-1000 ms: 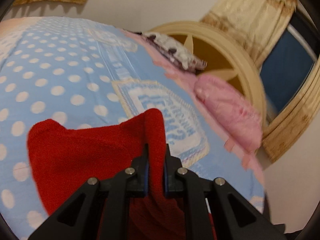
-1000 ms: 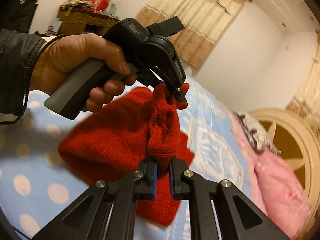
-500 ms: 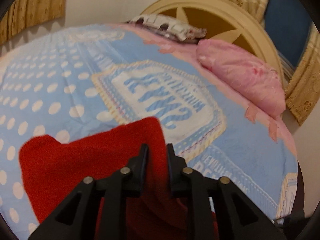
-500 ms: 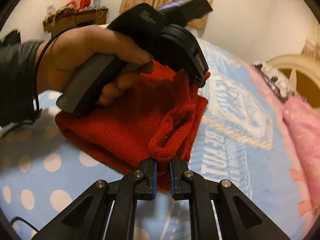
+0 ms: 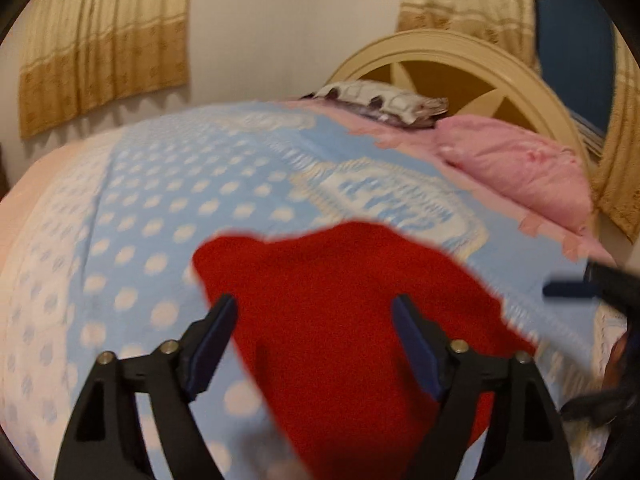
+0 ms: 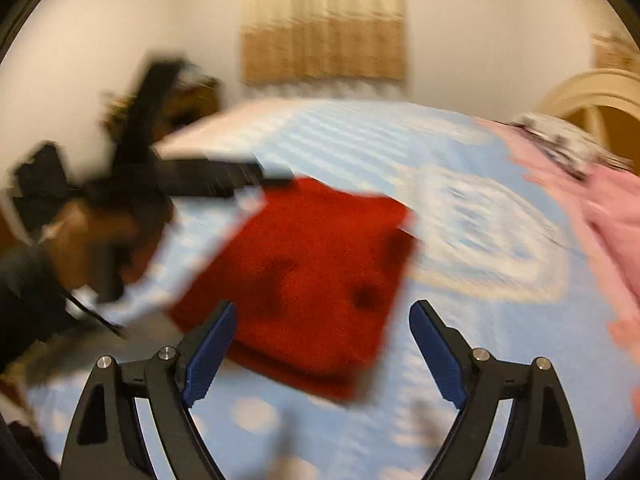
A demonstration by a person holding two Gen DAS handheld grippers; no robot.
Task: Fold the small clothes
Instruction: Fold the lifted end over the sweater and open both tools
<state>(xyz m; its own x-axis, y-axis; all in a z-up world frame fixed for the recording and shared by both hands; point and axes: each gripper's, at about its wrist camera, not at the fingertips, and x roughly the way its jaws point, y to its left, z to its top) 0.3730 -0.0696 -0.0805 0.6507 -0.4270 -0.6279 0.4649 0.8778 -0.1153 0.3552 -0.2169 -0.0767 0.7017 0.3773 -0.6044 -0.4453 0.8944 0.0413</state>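
Both grippers, left [image 5: 314, 344] and right [image 6: 322, 346], just released red garment [image 6: 316, 276]; fingers now wide apart, empty; fold laid on bedspread [image 5: 168, 200], likely done

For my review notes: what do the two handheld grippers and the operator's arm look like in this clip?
Both the left gripper and the right gripper have matte black angular frames with triangular cut-outs, silver pivot screws, and blue pads on the inner faces of the fingers. In the right wrist view, though blurred, the person's left hand shows bare skin, a dark sleeve behind it, and a thin black cable trailing below.
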